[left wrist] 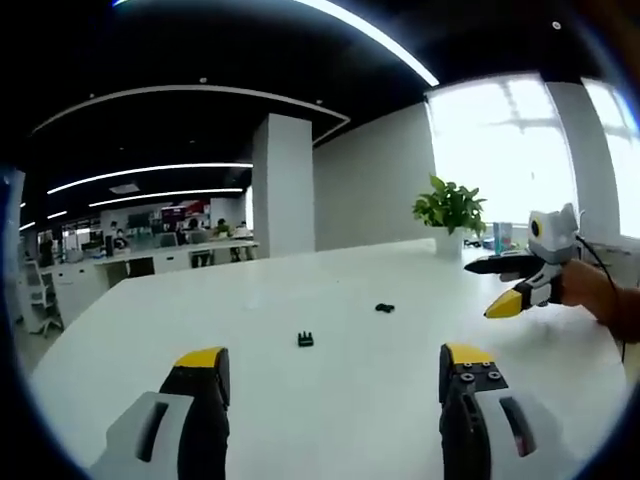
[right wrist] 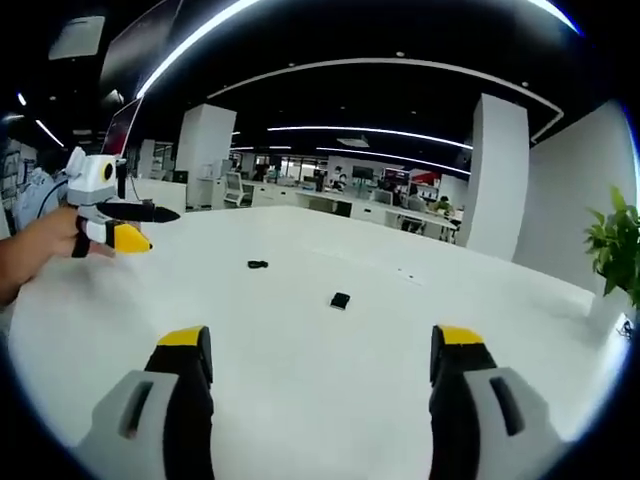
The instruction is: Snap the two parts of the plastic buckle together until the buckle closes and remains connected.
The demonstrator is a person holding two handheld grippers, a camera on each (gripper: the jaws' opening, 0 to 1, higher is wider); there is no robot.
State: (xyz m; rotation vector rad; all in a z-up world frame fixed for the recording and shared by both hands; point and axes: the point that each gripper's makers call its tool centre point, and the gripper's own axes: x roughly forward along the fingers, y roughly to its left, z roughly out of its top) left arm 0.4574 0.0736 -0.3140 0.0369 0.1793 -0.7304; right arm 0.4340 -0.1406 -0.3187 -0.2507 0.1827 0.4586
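Both tools hang above the white surface (left wrist: pixel 330 400) with nothing between their jaws. The left tool (left wrist: pixel 335 365) has its yellow-tipped jaws spread wide, and so does the right tool (right wrist: pixel 320 345); each also appears at the edge of the other's view, held in a hand (left wrist: pixel 600 290).

Out on the surface, ahead of the jaws, lie the two buckle parts, small, black and well apart. In the left gripper view the nearer buckle part (left wrist: pixel 305 339) sits roughly between the jaw tips and looks pronged, though it is too small to be sure; the farther buckle part (left wrist: pixel 384 307) lies beyond it to the right. In the right gripper view the order reverses: the blocky piece (right wrist: pixel 340 300) is nearer and the thin one (right wrist: pixel 257 265) farther left.

The step in hand appears to be the approach. It would go best if each tool took the part closest to it, gripping across the body and leaving the mating end free, so that prongs and socket can line up straight before being pressed together. Low, slow pickups should keep such light pieces from skidding.

Farther off stand a potted plant (left wrist: pixel 450 208), a white pillar (left wrist: pixel 283 185) and office desks (left wrist: pixel 150 262). No brand, label or writing can be read.
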